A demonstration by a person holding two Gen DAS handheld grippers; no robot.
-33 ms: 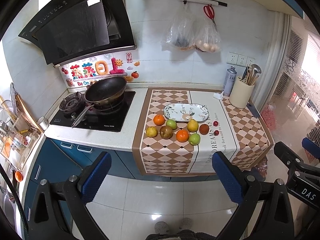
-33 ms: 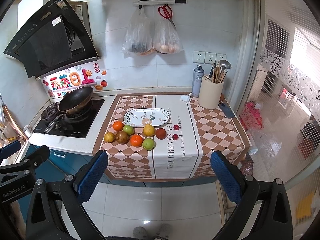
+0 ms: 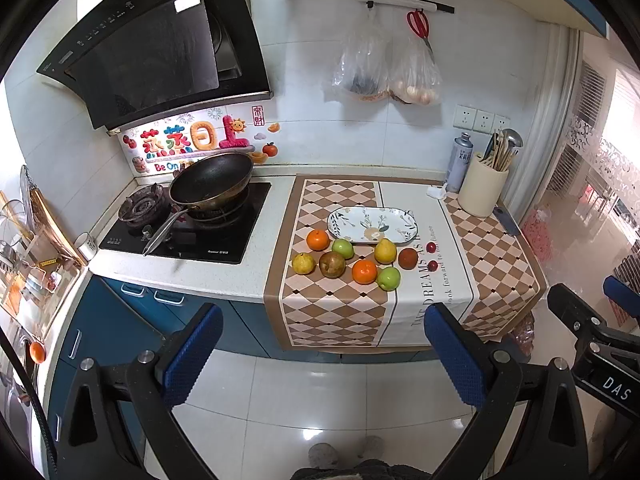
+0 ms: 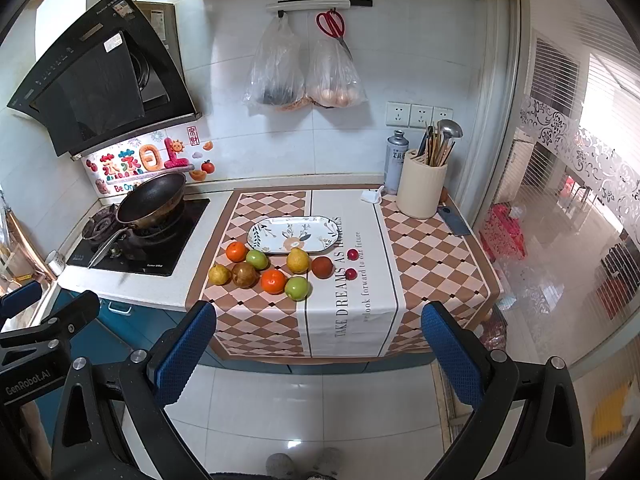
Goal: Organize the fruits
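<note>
Nothing moved, left gripper [image 3: 324, 354], right gripper [image 4: 318, 350], jaws wide, floor-level

We see a black wok [image 3: 212, 178] on the gas hob [image 3: 188, 224], a range hood [image 3: 156, 52] above, two hanging plastic bags [image 4: 304, 76], red scissors [image 4: 332, 26], and a cream utensil holder [image 4: 422, 188] on the counter [image 3: 192, 276].

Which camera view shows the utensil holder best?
The right wrist view: the utensil holder stands larger and nearer the picture's middle, with its ladle clear. The left wrist view shows the same holder smaller, near the right edge.
</note>
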